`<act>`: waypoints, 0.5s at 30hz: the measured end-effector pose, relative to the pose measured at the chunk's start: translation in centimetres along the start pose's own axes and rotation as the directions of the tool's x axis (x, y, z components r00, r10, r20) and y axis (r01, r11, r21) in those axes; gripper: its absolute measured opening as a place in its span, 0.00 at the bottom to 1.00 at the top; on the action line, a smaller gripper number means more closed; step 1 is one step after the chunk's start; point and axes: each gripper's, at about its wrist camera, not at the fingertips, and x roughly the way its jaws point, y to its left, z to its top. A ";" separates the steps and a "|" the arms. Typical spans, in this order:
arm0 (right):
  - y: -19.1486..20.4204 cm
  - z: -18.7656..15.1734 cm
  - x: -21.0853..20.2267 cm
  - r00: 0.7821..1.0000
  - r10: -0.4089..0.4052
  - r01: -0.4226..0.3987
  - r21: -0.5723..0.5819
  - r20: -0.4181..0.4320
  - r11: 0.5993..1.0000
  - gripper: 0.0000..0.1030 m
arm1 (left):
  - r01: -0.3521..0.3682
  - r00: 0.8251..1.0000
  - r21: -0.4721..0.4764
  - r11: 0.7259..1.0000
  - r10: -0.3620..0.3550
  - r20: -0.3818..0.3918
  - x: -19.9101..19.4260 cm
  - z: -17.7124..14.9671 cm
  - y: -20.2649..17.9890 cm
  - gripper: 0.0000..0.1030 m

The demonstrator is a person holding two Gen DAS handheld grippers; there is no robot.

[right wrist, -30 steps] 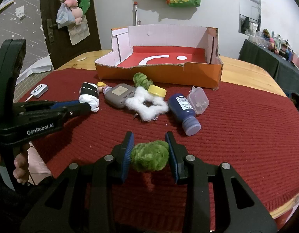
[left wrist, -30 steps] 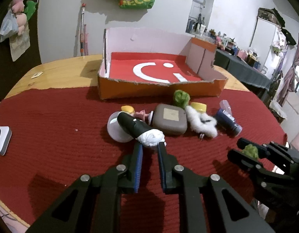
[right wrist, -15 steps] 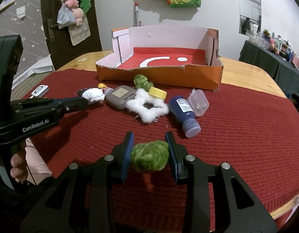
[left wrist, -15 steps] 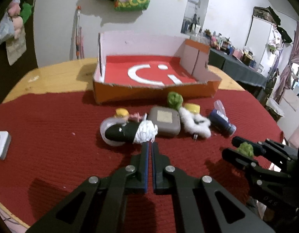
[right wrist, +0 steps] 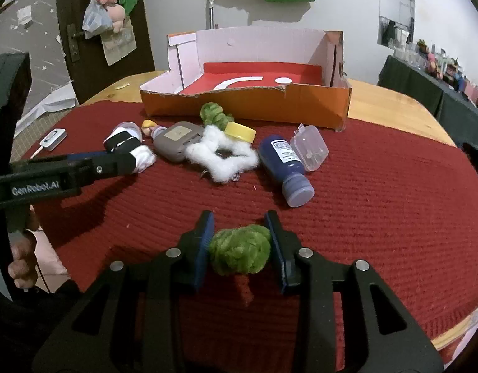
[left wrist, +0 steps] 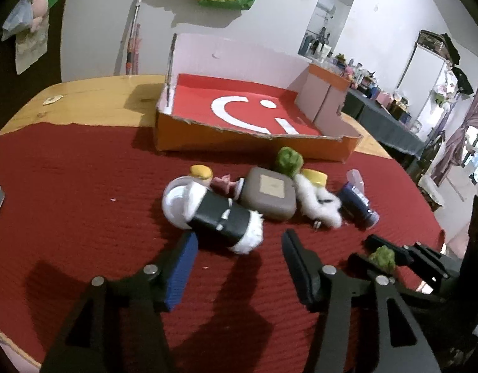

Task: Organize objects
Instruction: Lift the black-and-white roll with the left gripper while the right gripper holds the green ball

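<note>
Two grippers share this moment, and we read them quite differently. Our left gripper (left wrist: 239,264), low in the centre of its own wrist view, has just been opening: its blue-padded fingers (left wrist: 180,267) stand well apart with nothing between them, and the black-and-white furry roll (left wrist: 226,223) lies on the cloth just beyond the tips, free of both pads. We judge that the jaws are spread like this to take that roll across its width.

Our right gripper (right wrist: 240,245), at the bottom centre of the right wrist view, holds a green fuzzy pompom (right wrist: 240,250) between its pads; the jaws have just eased slightly wider, yet the tuft sits pressed from both sides and is carried clear of the red knitted tablecloth (right wrist: 379,217).

In the middle of that view the remaining clutter forms one tight row: a grey rounded case (right wrist: 178,141), a white fluffy star-shaped ring (right wrist: 222,158), a yellow cap (right wrist: 240,131), a dark blue bottle (right wrist: 285,168) lying on its side, and a small clear plastic box (right wrist: 310,147) touching it. Behind them, toward the upper centre, the orange cardboard tray (right wrist: 245,102) with the red floor sits empty; we take it as the place where everything belongs, its low front wall facing the pile for easy drops.
</note>
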 end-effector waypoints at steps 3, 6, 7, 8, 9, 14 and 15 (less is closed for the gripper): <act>0.3 -0.1 0.1 1.000 -0.015 0.015 -0.016 0.005 1.000 0.50 | -0.004 1.000 -0.006 1.000 0.004 -0.016 0.7 0.1 0.1 0.59; 0.2 -0.2 0.3 1.000 -0.018 0.019 -0.017 0.005 1.000 0.50 | -0.011 1.000 -0.015 1.000 0.010 -0.019 1.3 0.5 0.3 0.58; 0.2 -0.2 0.3 1.000 -0.019 0.019 -0.017 0.006 1.000 0.50 | -0.019 1.000 -0.019 1.000 0.018 -0.020 1.6 0.8 0.3 0.54; 0.2 -0.2 0.3 1.000 -0.020 0.020 -0.017 0.006 1.000 0.50 | -0.022 1.000 -0.021 1.000 0.022 -0.019 1.8 1.0 0.4 0.52; 0.2 -0.1 0.4 1.000 -0.022 0.022 -0.019 0.004 1.000 0.50 | -0.024 1.000 -0.023 0.999 0.023 -0.017 1.9 1.2 0.5 0.44; 0.3 -0.3 0.3 0.999 -0.034 0.034 -0.029 0.009 0.999 0.42 | -0.003 1.000 -0.023 1.000 0.003 -0.015 2.0 1.2 0.5 0.30; 0.3 -0.3 0.2 0.999 -0.034 0.034 -0.026 0.010 0.999 0.38 | 0.002 1.000 -0.020 1.000 -0.003 -0.017 2.0 1.1 0.4 0.29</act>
